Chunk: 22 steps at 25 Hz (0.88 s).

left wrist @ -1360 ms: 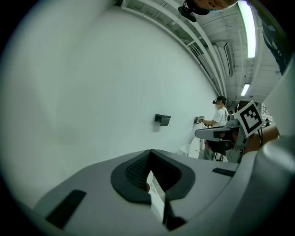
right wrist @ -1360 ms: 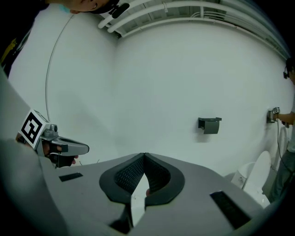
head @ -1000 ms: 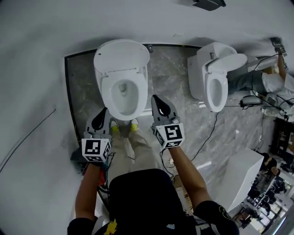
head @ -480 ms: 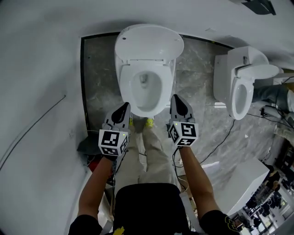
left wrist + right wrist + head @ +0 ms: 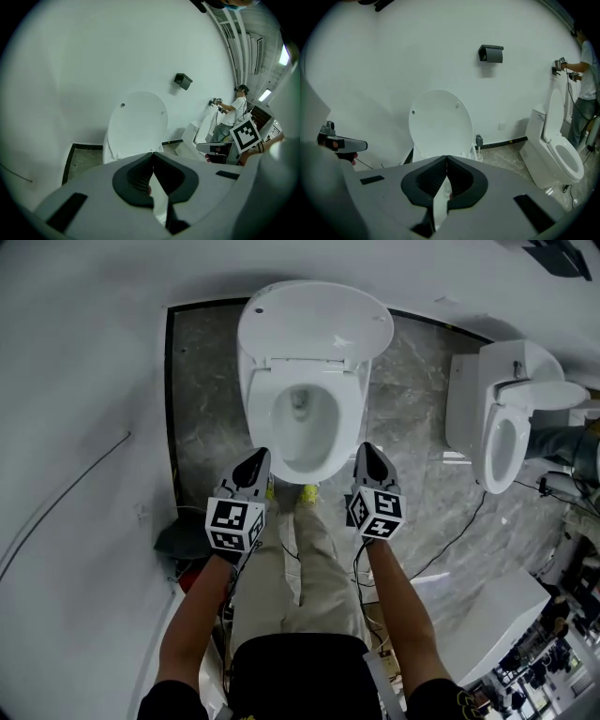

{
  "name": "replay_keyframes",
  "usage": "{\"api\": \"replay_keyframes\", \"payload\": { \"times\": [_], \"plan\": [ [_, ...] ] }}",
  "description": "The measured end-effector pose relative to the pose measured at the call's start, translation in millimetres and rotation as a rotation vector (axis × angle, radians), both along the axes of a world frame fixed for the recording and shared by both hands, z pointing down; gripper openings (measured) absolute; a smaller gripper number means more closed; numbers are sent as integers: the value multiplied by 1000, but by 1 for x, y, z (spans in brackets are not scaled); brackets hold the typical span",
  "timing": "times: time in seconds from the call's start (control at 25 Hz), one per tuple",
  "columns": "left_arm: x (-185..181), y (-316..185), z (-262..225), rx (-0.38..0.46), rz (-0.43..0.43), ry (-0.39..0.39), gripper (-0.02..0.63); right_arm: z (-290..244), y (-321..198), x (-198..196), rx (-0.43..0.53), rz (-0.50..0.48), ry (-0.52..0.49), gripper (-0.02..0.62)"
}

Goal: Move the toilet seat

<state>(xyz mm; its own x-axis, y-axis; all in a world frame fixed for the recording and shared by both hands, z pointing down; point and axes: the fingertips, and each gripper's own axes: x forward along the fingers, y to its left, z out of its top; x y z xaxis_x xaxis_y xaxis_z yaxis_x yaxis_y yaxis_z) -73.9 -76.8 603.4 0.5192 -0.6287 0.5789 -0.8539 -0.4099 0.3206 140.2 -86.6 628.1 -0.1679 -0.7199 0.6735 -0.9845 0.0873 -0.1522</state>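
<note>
**Both grippers closed and empty in front of the open toilet**

The fingers of the left gripper [image 5: 255, 458] are pressing tip to tip with nothing between them. The fingers of the right gripper [image 5: 368, 452] are doing the same, closed on nothing. Both grippers are pointing forward and down at the toilet bowl [image 5: 302, 461], one on each side of its front edge, apart from it and from each other. Each is carrying its marker cube [image 5: 233, 525] at the back, with the person's bare forearms behind. The toilet seat [image 5: 269, 421] is lying flat on the bowl rim and neither gripper is touching it. The lid [image 5: 314, 322] is standing raised, leaning back toward the white wall [image 5: 84, 381]. The person's yellow-green shoe [image 5: 307, 491] is showing just below the bowl front, on the grey marble floor [image 5: 202, 399]. A second toilet [image 5: 511, 432] is standing well apart to the right, its lid up too. A dark wall box [image 5: 491, 53] is hanging above and between the two toilets. Another person [image 5: 587, 70] is standing at the far right.
</note>
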Motion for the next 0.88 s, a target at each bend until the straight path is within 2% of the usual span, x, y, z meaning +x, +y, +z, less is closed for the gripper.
{"api": "replay_keyframes", "payload": {
  "times": [0.2, 0.32, 0.44, 0.52, 0.6, 0.68, 0.76, 0.88],
  "plan": [
    [-1, 8, 35, -35, -14, -11, 18, 42, 14, 4, -58, 0, 1, 29],
    [2, 17, 61, -61, 11, -22, 23, 66, 22, 5, -89, 5, -2, 42],
    [6, 29, 87, -85, 45, -55, 101, 85, 29, 5, -108, 9, -20, 74],
    [5, 36, 105, -112, 46, -63, 121, 99, 33, 4, -119, 9, -28, 89],
    [3, 43, 125, -146, 41, -73, 156, 113, 37, 2, -131, 9, -43, 126],
    [-3, 51, 147, -177, 36, -91, 199, 129, 41, -5, -148, 9, -73, 230],
    [-9, 56, 167, -202, 27, -105, 222, 144, 44, -12, -168, 10, -97, 292],
    [-12, 63, 196, -256, 26, -113, 246, 162, 45, -19, -188, 6, -123, 330]
  ]
}}
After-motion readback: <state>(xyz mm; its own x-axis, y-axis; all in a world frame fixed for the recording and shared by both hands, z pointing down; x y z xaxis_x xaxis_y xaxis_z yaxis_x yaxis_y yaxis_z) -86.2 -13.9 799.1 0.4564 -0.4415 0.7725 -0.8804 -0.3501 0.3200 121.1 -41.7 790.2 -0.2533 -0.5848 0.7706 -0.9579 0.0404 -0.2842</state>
